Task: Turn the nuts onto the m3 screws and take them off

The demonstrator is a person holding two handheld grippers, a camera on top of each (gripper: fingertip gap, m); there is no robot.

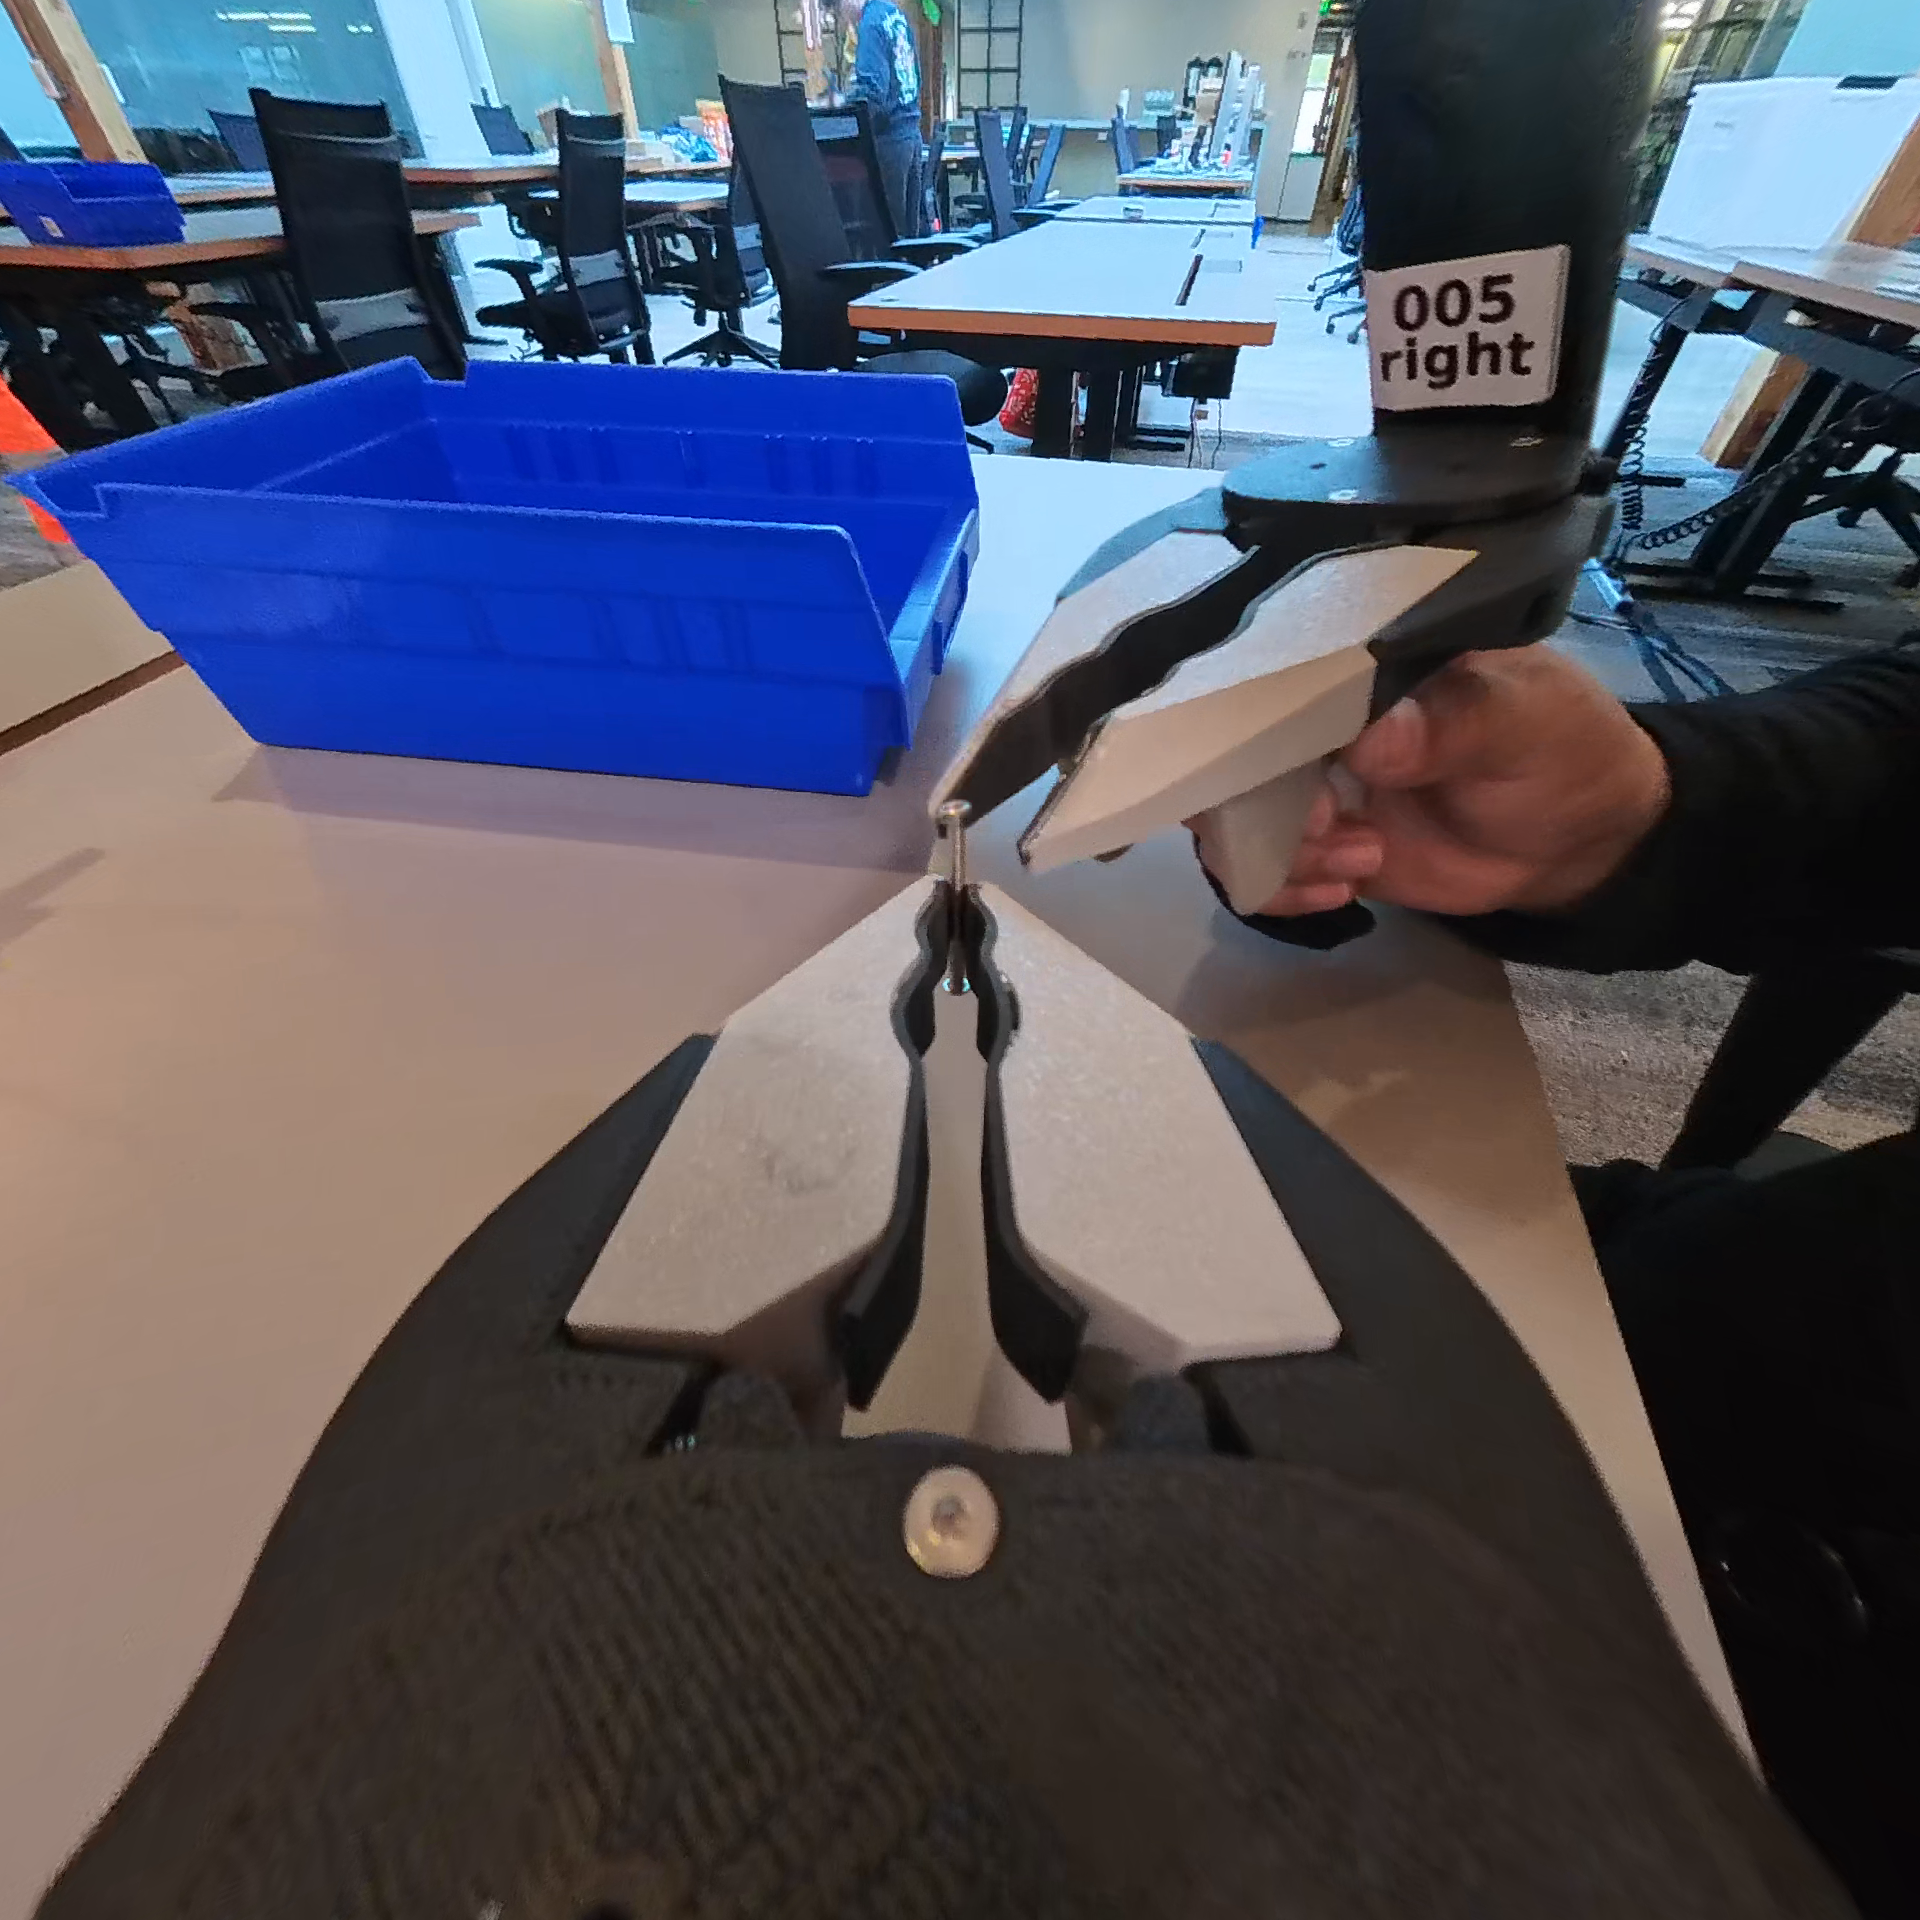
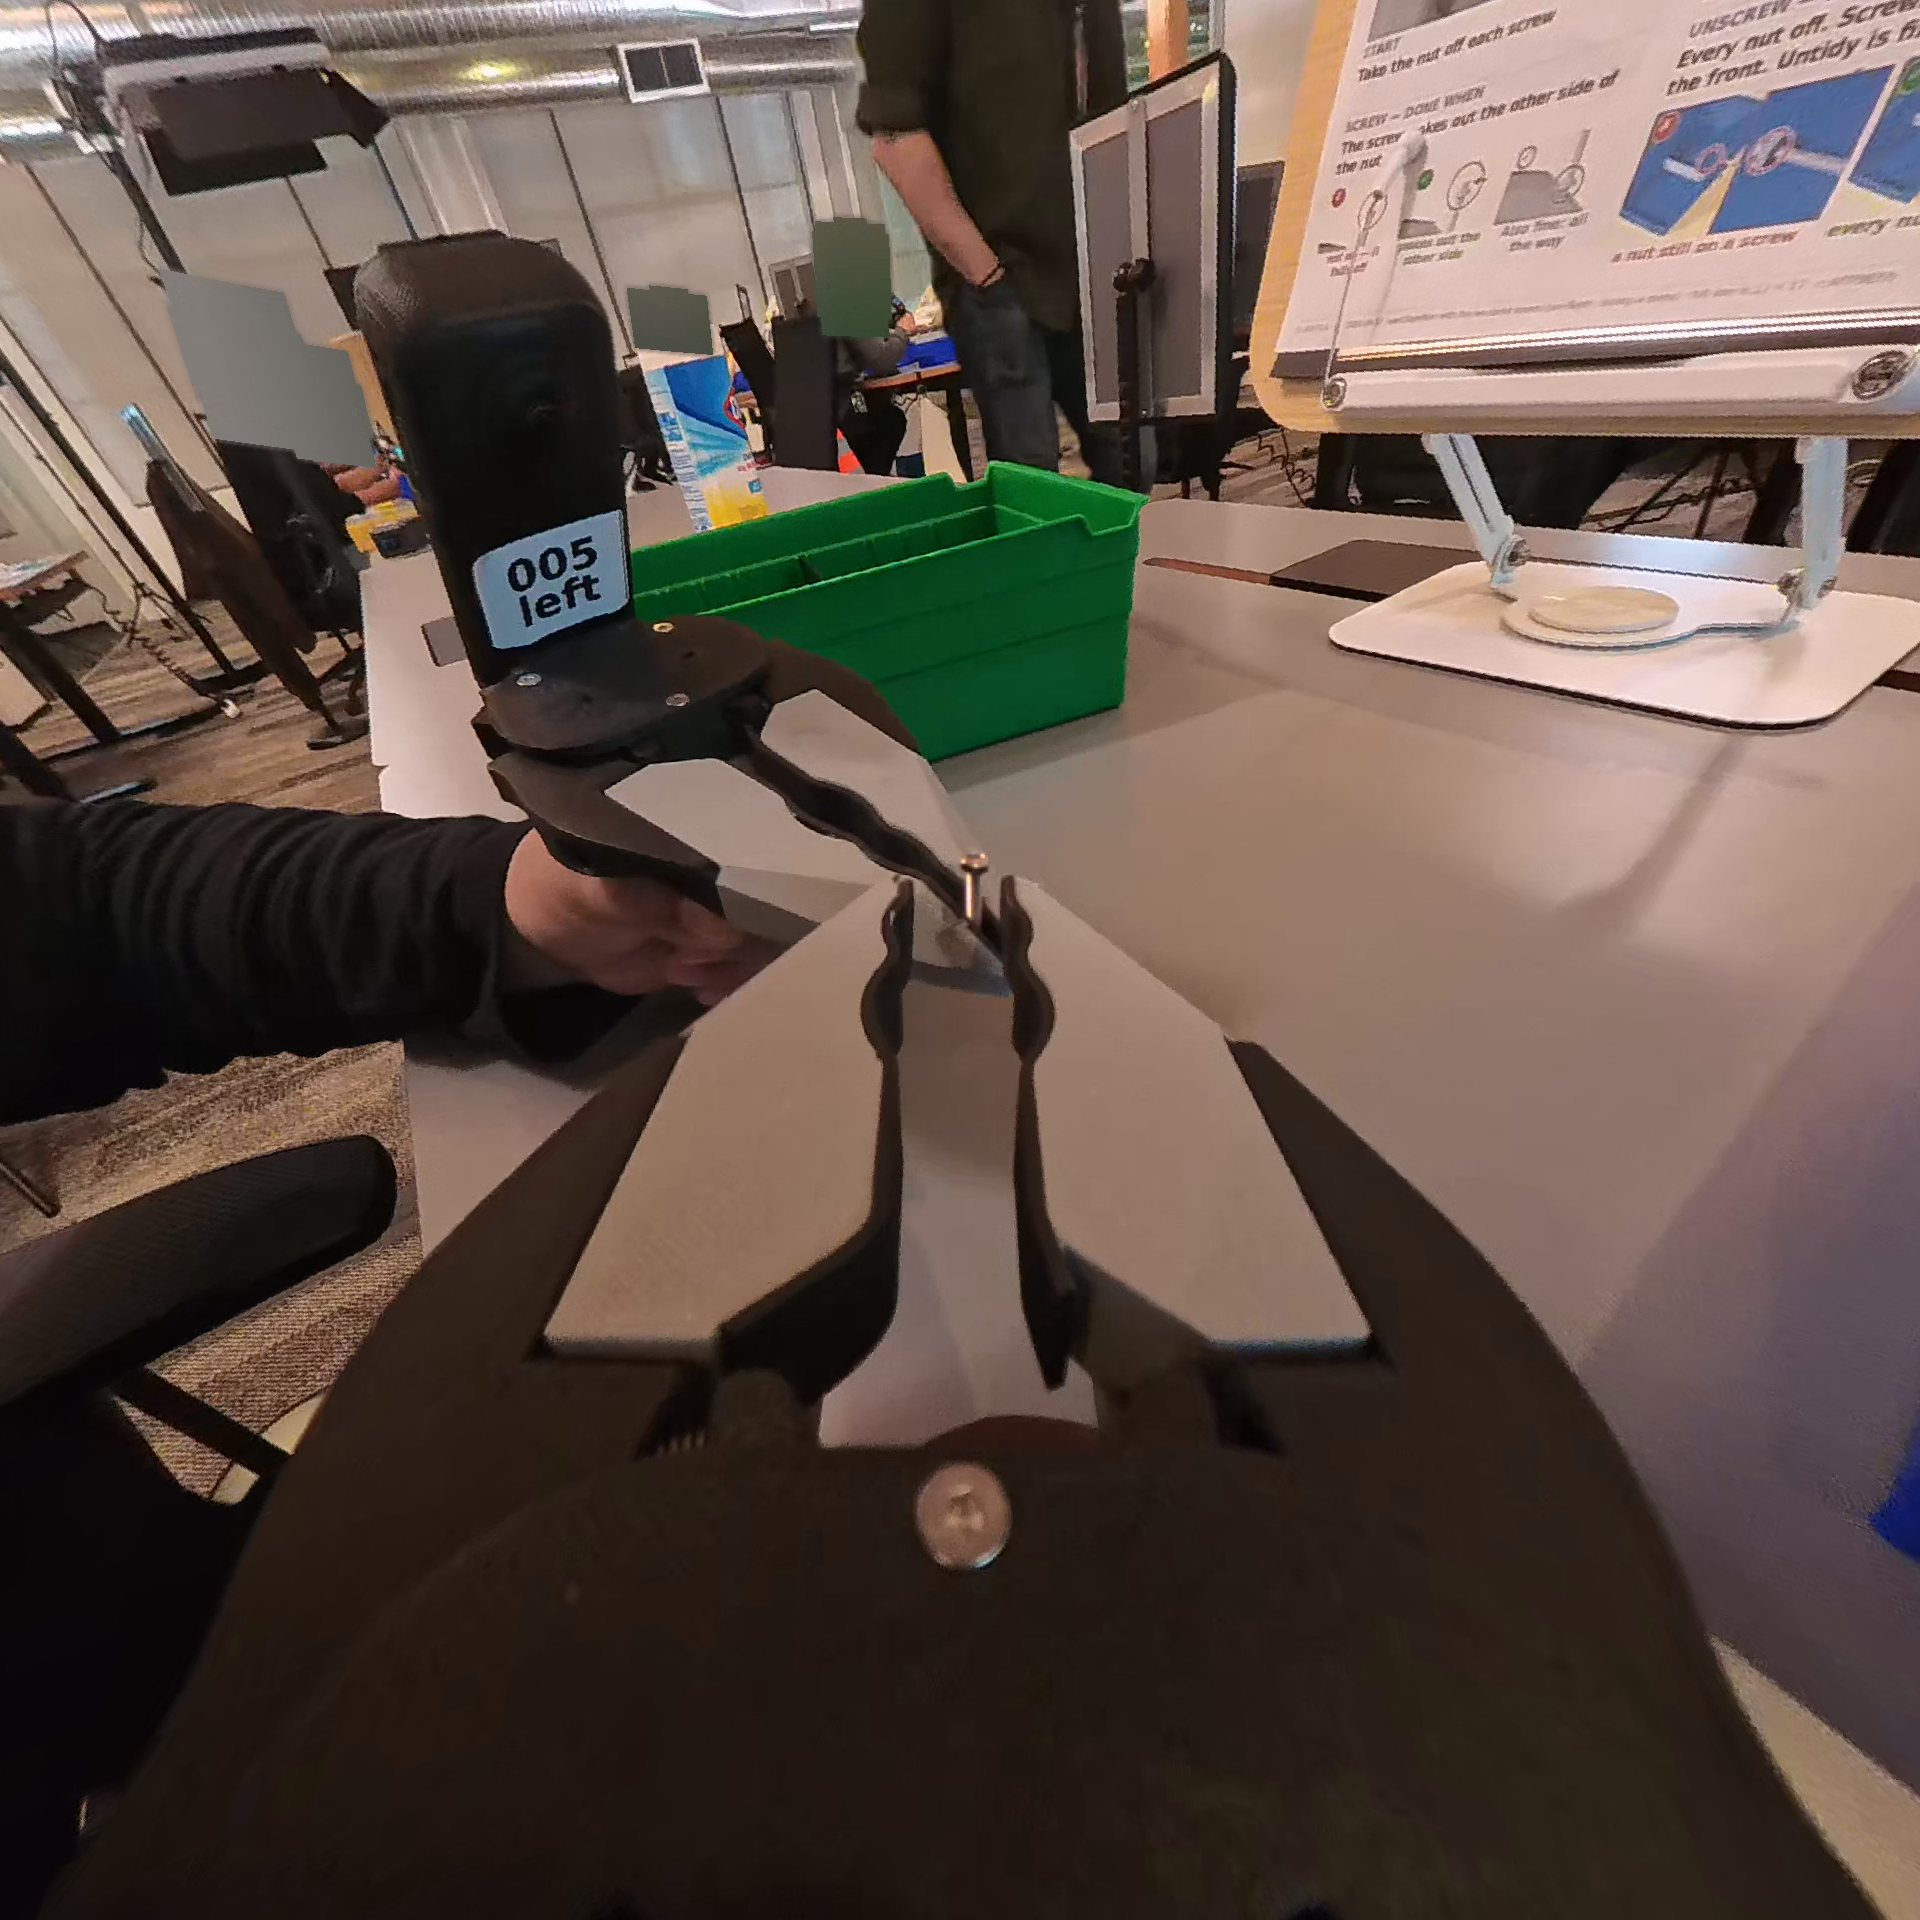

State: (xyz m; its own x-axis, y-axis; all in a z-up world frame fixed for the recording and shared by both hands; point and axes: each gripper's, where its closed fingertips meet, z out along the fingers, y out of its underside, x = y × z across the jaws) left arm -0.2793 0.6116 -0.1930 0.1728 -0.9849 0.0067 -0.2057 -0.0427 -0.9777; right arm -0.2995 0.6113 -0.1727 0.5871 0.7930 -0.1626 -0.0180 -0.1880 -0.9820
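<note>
A small silver screw (image 1: 951,847) stands upright, head up, above the grey table (image 1: 312,1039). My left gripper (image 1: 953,909) is shut on its shaft. A silver bit (image 1: 954,982), perhaps a nut on the screw's lower end, shows between the fingers. My right gripper (image 1: 987,826) comes in from the upper right with its jaws a little apart. One of its fingertips (image 1: 951,795) is beside the screw head. In the right wrist view the screw (image 2: 972,883) stands in the gap of my right gripper (image 2: 953,899), close to the right finger. The left gripper (image 2: 964,923) holds it from below.
A blue bin (image 1: 520,582) stands on the table behind the screw on the left. A green bin (image 2: 935,603) stands behind the left gripper. An instruction sheet on a white stand (image 2: 1621,644) is at the far right. A person's hand (image 1: 1455,790) holds the right gripper. My left and right fingertips are right by each other.
</note>
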